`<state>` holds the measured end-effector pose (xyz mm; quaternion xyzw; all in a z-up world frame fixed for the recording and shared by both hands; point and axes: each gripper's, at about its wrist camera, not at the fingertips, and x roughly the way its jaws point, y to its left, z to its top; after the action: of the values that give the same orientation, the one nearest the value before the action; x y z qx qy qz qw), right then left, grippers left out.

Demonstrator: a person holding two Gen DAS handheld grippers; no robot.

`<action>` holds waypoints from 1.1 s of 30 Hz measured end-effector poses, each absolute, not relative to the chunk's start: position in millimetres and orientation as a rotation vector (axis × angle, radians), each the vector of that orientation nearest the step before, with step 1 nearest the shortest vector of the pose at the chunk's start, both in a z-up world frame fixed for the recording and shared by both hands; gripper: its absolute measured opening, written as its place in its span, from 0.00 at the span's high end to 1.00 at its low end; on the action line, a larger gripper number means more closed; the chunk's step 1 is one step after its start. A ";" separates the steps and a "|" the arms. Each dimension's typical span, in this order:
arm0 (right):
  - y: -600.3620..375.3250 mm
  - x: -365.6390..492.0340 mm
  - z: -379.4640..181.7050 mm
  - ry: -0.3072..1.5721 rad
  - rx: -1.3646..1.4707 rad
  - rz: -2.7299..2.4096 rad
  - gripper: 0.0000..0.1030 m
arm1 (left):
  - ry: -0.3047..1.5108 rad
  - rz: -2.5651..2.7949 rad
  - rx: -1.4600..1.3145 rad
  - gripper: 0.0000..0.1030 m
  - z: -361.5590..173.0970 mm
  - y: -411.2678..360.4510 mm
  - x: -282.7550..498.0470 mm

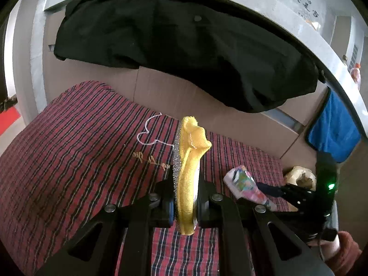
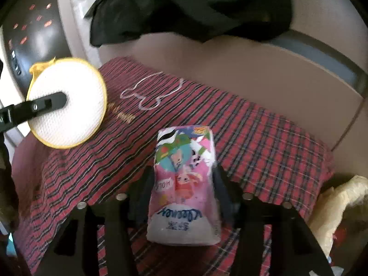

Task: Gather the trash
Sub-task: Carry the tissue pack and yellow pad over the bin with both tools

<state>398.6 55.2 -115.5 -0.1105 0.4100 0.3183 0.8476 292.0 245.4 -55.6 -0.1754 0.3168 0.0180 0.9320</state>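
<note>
My left gripper (image 1: 185, 184) is shut on a round scrub pad (image 1: 191, 151) with a yellow rim and a silver edge, and holds it upright above the bed. In the right wrist view the same pad (image 2: 69, 115) shows its white face at the left, with one black finger (image 2: 46, 103) across it. A pink cartoon-printed packet (image 2: 184, 184) lies on the plaid cloth between the wide-spread fingers of my right gripper (image 2: 184, 174). No firm pinch on it shows. The left wrist view shows that packet (image 1: 243, 181) at the right, beside the right gripper (image 1: 287, 191).
A red plaid cloth (image 1: 80, 149) covers the surface, with a white thread loop (image 1: 149, 131) on it. A black garment (image 1: 184, 46) hangs over the back rail. A blue towel (image 1: 333, 133) hangs at the right. A crumpled beige bag (image 2: 340, 202) lies off the cloth's right edge.
</note>
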 end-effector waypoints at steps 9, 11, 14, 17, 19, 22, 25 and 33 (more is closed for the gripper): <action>45.0 392.3 -108.4 0.851 -0.172 0.682 0.60 | 0.631 0.062 -0.353 0.87 -52.5 238.7 269.0; 39.0 384.0 -99.3 0.817 -0.169 0.677 0.63 | 0.612 0.063 -0.347 0.87 -46.0 232.6 261.6; 24.9 368.4 -77.7 0.758 -0.160 0.678 0.64 | 0.581 0.056 -0.348 0.87 -32.6 221.0 250.1; 10.3 351.3 -53.1 0.701 -0.161 0.667 0.64 | 0.541 0.046 -0.333 0.87 -15.7 204.8 238.1; -3.0 337.8 -33.2 0.653 -0.163 0.650 0.64 | 0.512 0.040 -0.321 0.87 -5.4 193.5 230.7; -21.9 320.3 -8.5 0.600 -0.157 0.630 0.64 | 0.474 0.011 -0.295 0.87 11.7 168.2 222.2; -46.5 302.1 17.0 0.542 -0.149 0.604 0.64 | 0.450 -0.026 -0.258 0.87 27.3 138.0 220.2; -123.4 275.5 54.4 0.451 -0.122 0.492 0.64 | 0.388 -0.136 -0.156 0.87 58.6 47.7 231.5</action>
<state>275.5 -123.4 54.4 -0.0600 0.2211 0.2412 0.9431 231.5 47.7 58.6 -0.0775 0.1926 -0.0674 0.9759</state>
